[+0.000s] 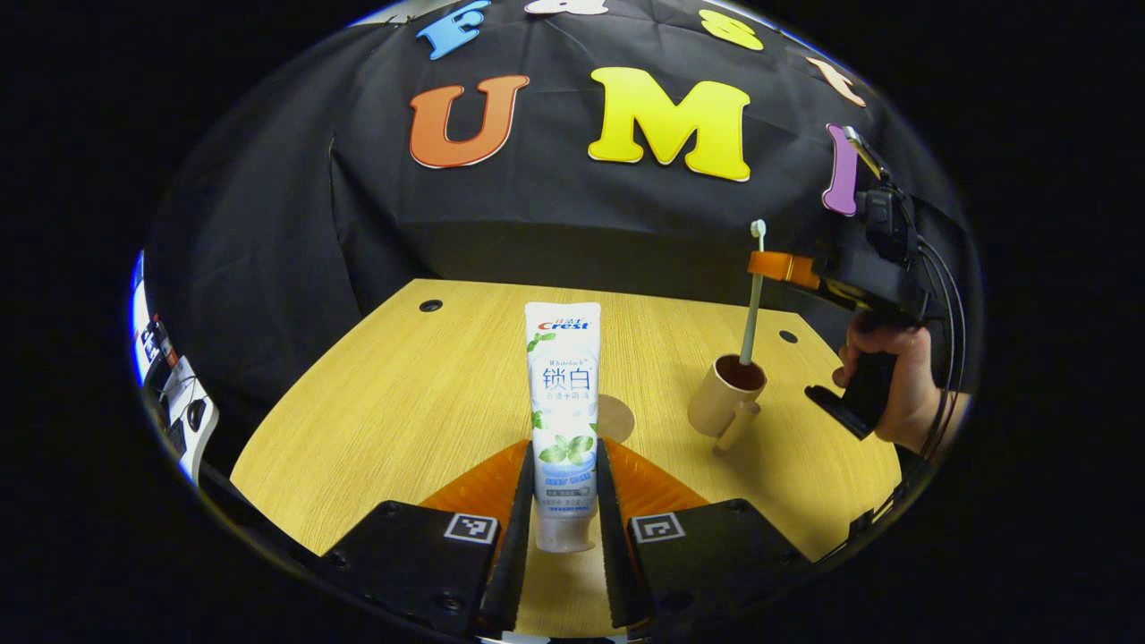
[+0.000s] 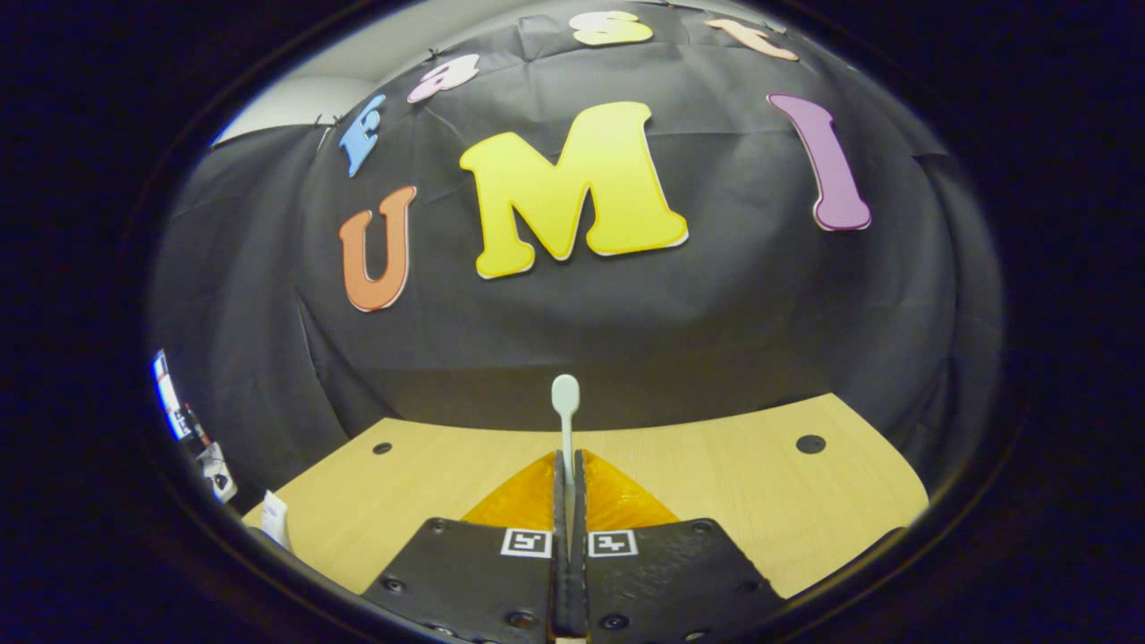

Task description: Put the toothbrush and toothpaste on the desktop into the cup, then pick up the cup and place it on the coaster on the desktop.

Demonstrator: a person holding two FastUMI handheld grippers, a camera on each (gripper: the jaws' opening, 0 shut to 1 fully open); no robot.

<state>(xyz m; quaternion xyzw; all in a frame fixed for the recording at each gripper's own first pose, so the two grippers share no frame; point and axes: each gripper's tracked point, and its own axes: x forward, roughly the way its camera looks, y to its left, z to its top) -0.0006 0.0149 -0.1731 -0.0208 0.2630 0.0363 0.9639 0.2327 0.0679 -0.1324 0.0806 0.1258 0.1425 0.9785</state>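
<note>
My left gripper (image 1: 564, 447) is shut on a white toothpaste tube (image 1: 564, 385), which points forward along the fingers with its cap end toward the camera. Behind the tube a round tan coaster (image 1: 619, 417) lies on the wooden desktop (image 1: 402, 402). A beige cup (image 1: 725, 394) with a handle stands to the right. A pale green toothbrush (image 1: 753, 313) stands upright with its lower end inside the cup. My right gripper (image 1: 780, 266) is shut on the toothbrush's upper shaft. In the right gripper view, the toothbrush (image 2: 565, 407) rises from between the shut fingers of my right gripper (image 2: 569, 474).
A hand (image 1: 899, 385) holds the right gripper's black handle at the desktop's right edge. Small dark holes (image 1: 430, 305) mark the desktop's far corners. Equipment with cables (image 1: 174, 394) sits off the left edge. The black cloth wall stands right behind the desktop.
</note>
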